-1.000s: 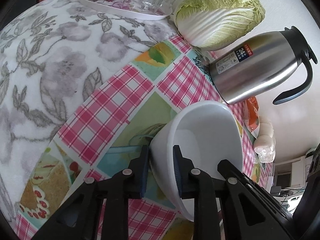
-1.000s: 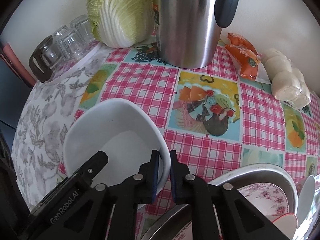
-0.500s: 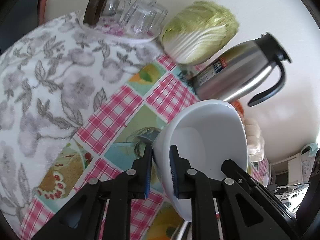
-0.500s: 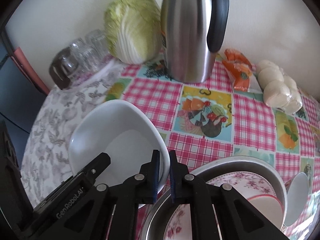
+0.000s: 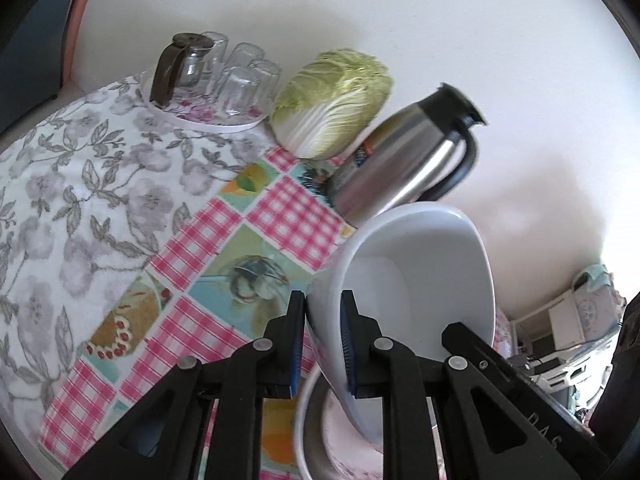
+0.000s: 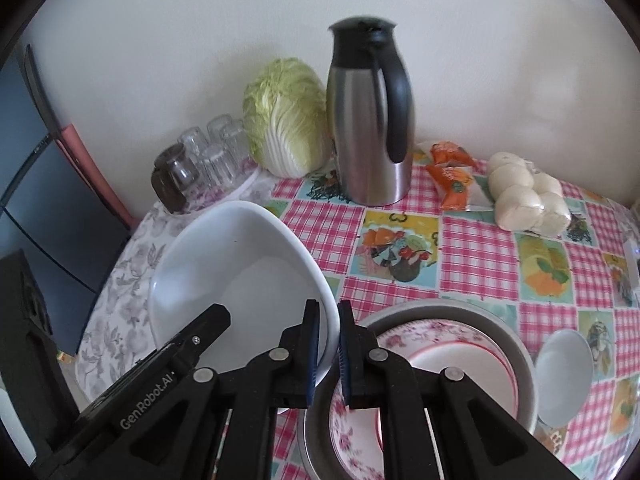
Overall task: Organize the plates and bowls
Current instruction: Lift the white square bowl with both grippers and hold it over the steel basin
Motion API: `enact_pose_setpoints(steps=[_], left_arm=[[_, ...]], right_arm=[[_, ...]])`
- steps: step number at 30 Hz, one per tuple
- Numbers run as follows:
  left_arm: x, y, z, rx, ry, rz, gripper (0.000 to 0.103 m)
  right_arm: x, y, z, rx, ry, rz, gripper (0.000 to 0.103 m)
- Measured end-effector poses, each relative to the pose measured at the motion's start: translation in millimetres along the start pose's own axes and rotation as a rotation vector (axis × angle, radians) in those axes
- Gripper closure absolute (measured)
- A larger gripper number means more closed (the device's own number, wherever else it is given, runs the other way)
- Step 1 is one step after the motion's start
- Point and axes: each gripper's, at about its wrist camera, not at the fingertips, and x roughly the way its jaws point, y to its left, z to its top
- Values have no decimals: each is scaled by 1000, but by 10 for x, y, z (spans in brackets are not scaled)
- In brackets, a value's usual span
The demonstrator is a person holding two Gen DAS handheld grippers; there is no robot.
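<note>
While both claws pinch opposite rims of the white bowl [image 6: 240, 280], it hangs tilted above the tabletop [image 6: 480, 256], just left of the basin [image 6: 524, 364] w/ floral plates [image 6: 440, 340]. Left claw [image 5: 322, 344] and right claw [image 6: 328, 350] are each nearly closed on the rim. Flask [image 6: 368, 120] stands beyond the basin.

The worktop [image 6: 472, 240] wears a pink-checked cloth with fruit and rooster panels, and a grey floral cloth [image 6: 124, 280] covers its left end. Along the far edge stand, left to right, a round tray [image 5: 224, 126] of upturned glasses [image 6: 218, 152] and a small jug, a napa cabbage [image 6: 286, 120], a steel thermos [image 6: 370, 120], orange packets [image 6: 450, 174] and a bag of pale buns [image 6: 524, 196]. Near the front edge sits a metal basin [image 6: 516, 356] holding floral plates – a small white dish [image 6: 564, 376] just beside it, toward the right end.
</note>
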Motion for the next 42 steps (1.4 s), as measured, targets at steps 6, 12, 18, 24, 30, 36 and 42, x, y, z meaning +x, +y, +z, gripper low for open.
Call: enact_pose_setpoints(steps=[6,12,18,24,30,36,42], left_arm=[[-199,-228,-197,72,-27,-5,87],[-282,-461,-380,141,-28,-8,87],[-302,-782,-535,228,-38,3,87],[-212,-955,-618,247,-17,18,87],[-175,-1017,-678,240,-4,20,87],[-119,-1066,-728,245,15,19,87],[-46,-1106,-786,252,38,23,87]], right_arm=[[-300,-160,-210,22,-60,10,93],[-507,-366,-405,82,-113,27,93],[-727,-651,-509,122,-160,36,93],[-798,-861,-552,132,-180,24,93],[-773,-1010,-593,157,-156,45,93],[-764,-1104,-628,175,-138,50,93],[-742,-1203,-655,195,-114,49,93]])
